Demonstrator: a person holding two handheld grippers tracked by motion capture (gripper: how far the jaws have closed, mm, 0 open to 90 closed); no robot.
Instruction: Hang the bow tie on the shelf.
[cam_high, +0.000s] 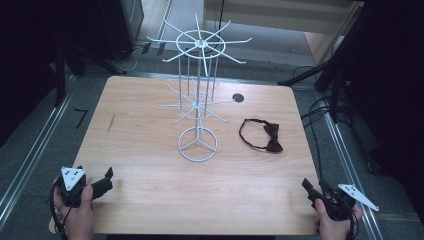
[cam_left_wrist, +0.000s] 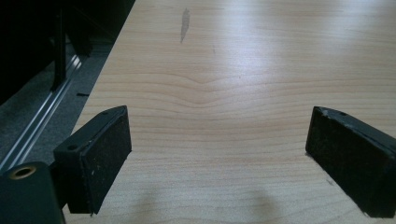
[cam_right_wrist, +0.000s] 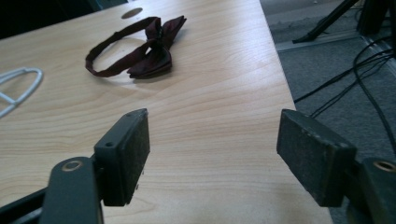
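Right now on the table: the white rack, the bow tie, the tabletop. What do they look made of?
Rack: thin metal wire, seemingly white-coated, judging by the slender rods and ring base.
Bow tie: dark maroon fabric with a slight sheen, satin-like; the band lies limp.
Tabletop: light wood-grain, probably laminate; it shows smooth glare.

Open surface (cam_high: 150, 200) lies ahead of both tongs; the white wire rack (cam_high: 198, 100) stands mid-surface, the dark bow tie (cam_high: 262, 135) lying just right of it.
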